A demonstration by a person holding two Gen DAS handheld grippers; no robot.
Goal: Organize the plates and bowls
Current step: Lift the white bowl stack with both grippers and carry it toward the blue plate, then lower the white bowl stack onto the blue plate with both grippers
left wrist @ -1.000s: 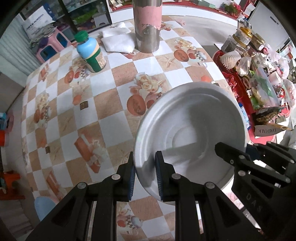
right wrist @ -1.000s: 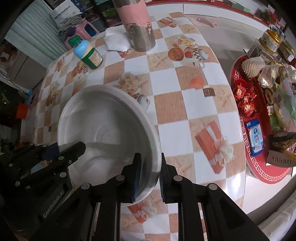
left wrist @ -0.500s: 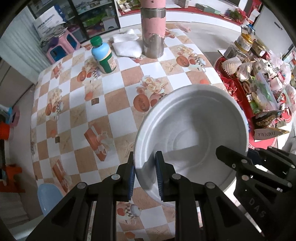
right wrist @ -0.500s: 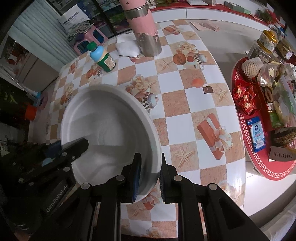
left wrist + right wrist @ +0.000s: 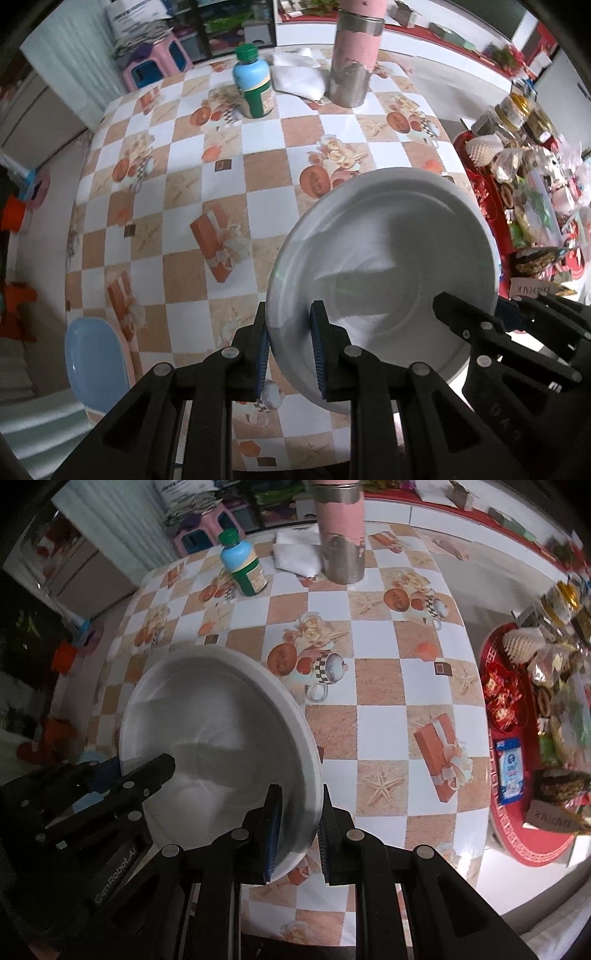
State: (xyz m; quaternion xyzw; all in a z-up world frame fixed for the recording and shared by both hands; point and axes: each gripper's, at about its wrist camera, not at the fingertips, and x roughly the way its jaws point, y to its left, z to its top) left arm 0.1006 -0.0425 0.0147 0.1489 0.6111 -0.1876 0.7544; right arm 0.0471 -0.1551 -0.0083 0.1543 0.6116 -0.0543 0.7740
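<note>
Both grippers have hold of the same white bowl [image 5: 384, 258], one on each side of it, and it hangs in the air above the near part of the tabletop [image 5: 258, 177] with its hollow facing up. The left gripper [image 5: 290, 350] pinches the bowl's left rim, one blue-padded finger outside the wall and the other inside. From the right wrist view the right gripper [image 5: 297, 830] does the same on the opposite rim, its fingers [image 5: 272, 830] closed on the wall of the bowl [image 5: 214, 731]. Each camera catches the other gripper reaching in over the far edge of the bowl, dark and blocky.

The tabletop wears a checked cloth of white and tan squares printed with teapots, roses, starfish and gift boxes. Toward its far end stand a tall pink and metal flask [image 5: 352, 59] and, to the left of it, a small bottle with a green cap [image 5: 253, 88]; a folded white cloth [image 5: 297, 77] lies between and a bit behind them. At the near left corner of the tabletop a pale blue plate [image 5: 98, 369] shows, partly over the edge; I cannot tell what it rests on. Off to the right, lower than the tabletop, a red tray [image 5: 532, 775] carries packets and jars, well apart from the bowl
</note>
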